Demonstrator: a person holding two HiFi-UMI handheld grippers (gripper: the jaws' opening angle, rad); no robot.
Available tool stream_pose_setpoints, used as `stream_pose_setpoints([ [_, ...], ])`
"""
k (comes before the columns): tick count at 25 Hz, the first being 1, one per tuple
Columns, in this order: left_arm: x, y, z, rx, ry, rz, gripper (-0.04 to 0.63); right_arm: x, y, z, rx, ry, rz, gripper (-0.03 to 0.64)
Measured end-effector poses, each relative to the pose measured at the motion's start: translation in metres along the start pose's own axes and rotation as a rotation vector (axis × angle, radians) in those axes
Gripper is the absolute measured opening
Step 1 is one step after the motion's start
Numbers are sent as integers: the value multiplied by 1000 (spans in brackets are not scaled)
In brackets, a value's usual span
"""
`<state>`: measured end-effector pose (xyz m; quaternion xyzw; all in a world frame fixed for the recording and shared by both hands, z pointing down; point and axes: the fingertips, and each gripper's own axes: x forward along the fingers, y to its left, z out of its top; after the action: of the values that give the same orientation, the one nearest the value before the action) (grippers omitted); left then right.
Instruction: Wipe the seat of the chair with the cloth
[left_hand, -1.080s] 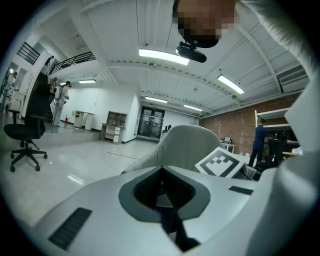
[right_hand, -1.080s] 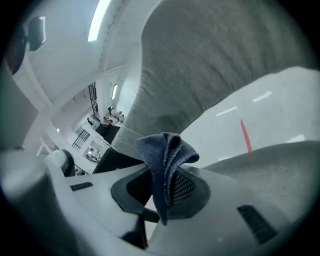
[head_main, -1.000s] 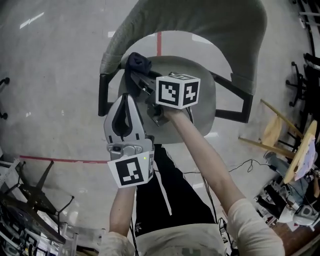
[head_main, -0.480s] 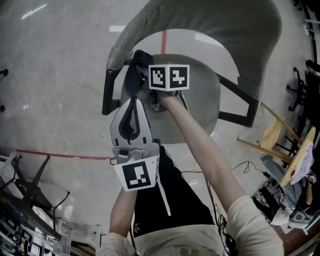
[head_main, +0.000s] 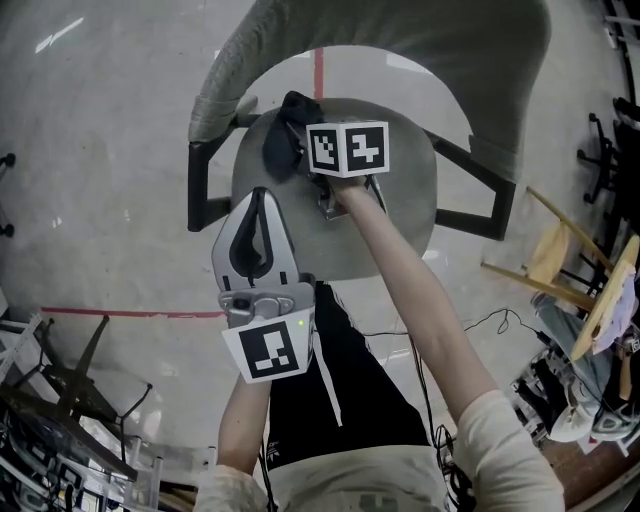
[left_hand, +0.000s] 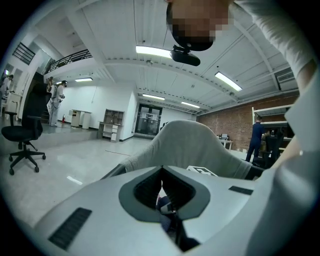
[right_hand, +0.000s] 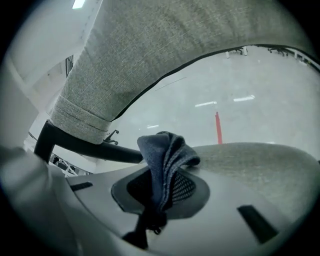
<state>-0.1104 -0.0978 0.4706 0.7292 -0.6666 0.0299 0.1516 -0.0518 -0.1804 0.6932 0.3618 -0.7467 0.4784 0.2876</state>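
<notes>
Two hand-held grippers appear over a grey fabric-covered chair with a black frame, standing on a glossy grey floor (head_main: 100, 150) crossed by a red line (head_main: 130, 313).

**Seat and its load.** The rounded grey chair seat (head_main: 400, 215) carries one item, a dark blue textured cloth (head_main: 285, 140). In the head view the cloth lies at the seat's rear, on the left side of the view, near where the curved grey backrest (head_main: 400, 30) ends above the black frame arm (head_main: 197, 190).

**Cloth.** In the right gripper view the cloth (right_hand: 165, 155) is bunched into a folded hump. It rises out of the jaws, and its upper fold bends over to the right and touches the seat (right_hand: 260, 160). The weave reads as a fine, towel-like nap, and darker folds run lengthwise. Behind it the backrest (right_hand: 150, 45) arches across the top of the view.

**Right gripper.** The right gripper (right_hand: 160, 192) has its jaws clamped on the lower end of the cloth. In the head view its marker cube (head_main: 347, 148) sits directly over the seat, just beside the cloth.

**Left gripper.** The left gripper (head_main: 258, 200) is held at the seat's front left edge, apart from the cloth. In the left gripper view (left_hand: 162, 172) its jaw tips meet, with nothing gripped between them.
</notes>
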Motion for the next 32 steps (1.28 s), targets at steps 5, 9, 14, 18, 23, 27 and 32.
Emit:
stream_pose_setpoints([
  [5, 0, -10, -2, 22, 4, -18, 15, -35, -50, 1, -1, -8, -97, 57],
  [9, 4, -16, -9, 23, 16, -25, 15, -71, -103, -8, -25, -9, -204, 57],
  [14, 3, -25, -19, 36, 46, -28, 15, -109, -157, -18, -1, -19, -347, 57],
  [18, 2, -43, -19, 44, 64, -69, 15, -136, -184, -21, -27, -13, -449, 57],
  [23, 6, -57, -14, 69, 54, -103, 15, -151, -202, -24, -63, -7, -537, 57],
  [27, 5, -66, -11, 73, 49, -120, 15, -158, -209, -28, -23, -14, -574, 57],
  [32, 1, -70, -11, 85, 49, -135, 15, -160, -214, -28, -34, -9, -589, 57],
])
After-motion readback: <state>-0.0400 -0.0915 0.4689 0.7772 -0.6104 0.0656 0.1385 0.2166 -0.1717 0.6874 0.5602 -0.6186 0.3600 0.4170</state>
